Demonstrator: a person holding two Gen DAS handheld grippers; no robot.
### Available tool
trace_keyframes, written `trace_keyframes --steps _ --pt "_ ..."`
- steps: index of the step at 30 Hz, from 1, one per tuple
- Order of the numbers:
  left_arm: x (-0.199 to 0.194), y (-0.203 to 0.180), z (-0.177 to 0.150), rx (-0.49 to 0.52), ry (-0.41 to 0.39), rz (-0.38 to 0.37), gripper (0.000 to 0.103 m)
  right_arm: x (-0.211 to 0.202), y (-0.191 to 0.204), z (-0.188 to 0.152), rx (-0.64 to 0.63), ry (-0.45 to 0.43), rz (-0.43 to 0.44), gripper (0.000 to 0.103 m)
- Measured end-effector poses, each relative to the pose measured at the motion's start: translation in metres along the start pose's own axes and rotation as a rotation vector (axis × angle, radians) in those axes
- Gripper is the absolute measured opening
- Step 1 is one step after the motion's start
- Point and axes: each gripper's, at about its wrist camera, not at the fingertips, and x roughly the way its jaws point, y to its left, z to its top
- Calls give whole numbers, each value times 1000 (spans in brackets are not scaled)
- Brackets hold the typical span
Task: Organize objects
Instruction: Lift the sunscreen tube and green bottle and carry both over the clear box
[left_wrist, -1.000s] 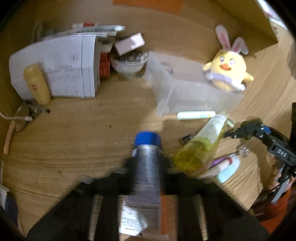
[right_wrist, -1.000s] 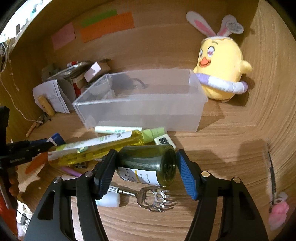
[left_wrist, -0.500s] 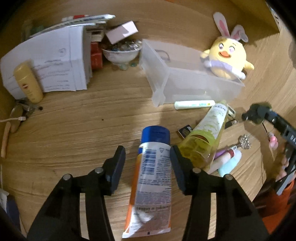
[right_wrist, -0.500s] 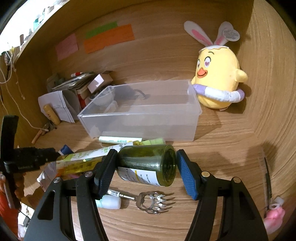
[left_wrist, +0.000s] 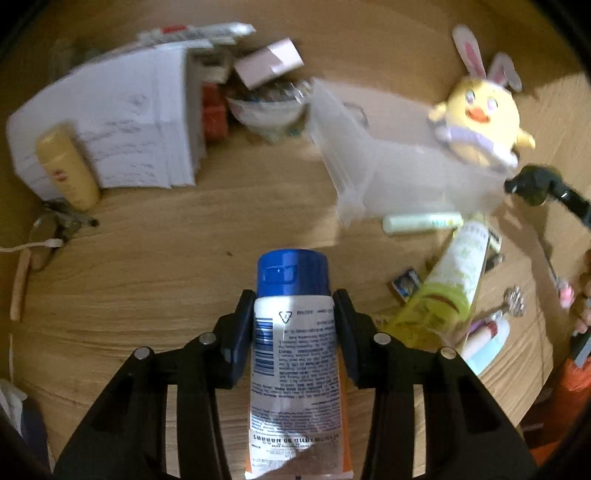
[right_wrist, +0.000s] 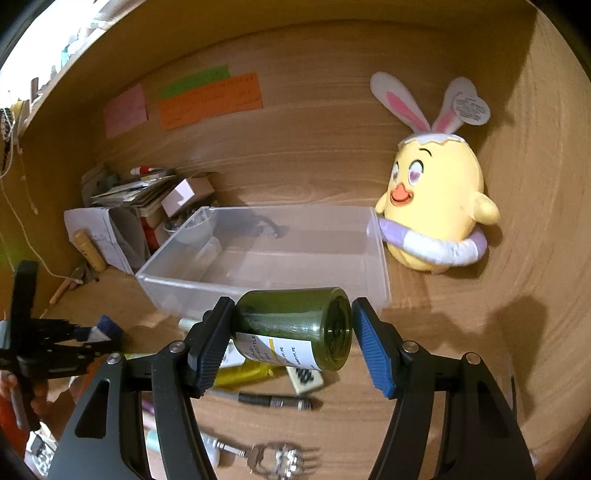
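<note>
Two grippers each have one thing between their jaws, and the clear bin (right_wrist: 266, 258) waits on the desk (right_wrist: 461, 350) near the back wall. The right gripper (right_wrist: 291, 336) holds a green bottle (right_wrist: 295, 325). The bottle lies sideways, so its long way runs from one jaw to the other, with its flat bottom facing the right jaw. The jaws stand about half open around it, and I judge it is held, because it hangs above the things on the desk. The bin is straight ahead of this gripper and just past the bottle, with its long side facing us. So the right hand is the nearer one to the bin. I think the bottle can go forward over the near wall and down into the bin. The left gripper (left_wrist: 293, 325) has a tube (left_wrist: 293, 354) with a blue cap (left_wrist: 291, 273) between its jaws. The tube points away from the gripper, cap first. These jaws are closing on the tube and sit tight against its sides. From this hand the bin lies ahead and to the right, farther off. A yellow bottle (left_wrist: 450, 284) lies on the desk between the tube and the bin. A chick toy (right_wrist: 436, 206) sits touching the bin's right end.
</note>
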Motion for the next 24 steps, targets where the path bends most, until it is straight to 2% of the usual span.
trace_keyframes --steps 4,12,16,24 --pt "-25 8 7 -41 -80 16 41 9 -1 11 -18 -1 -4 62" --pt "-72 4 20 -54 -248 51 41 18 -4 28 -33 -16 -11 62" --pt "-83 -1 32 -50 -300 58 41 19 -2 35 -50 -29 -15 62" --pt "-95 -21 63 -21 -362 20 41 21 -5 51 -45 -52 -11 62"
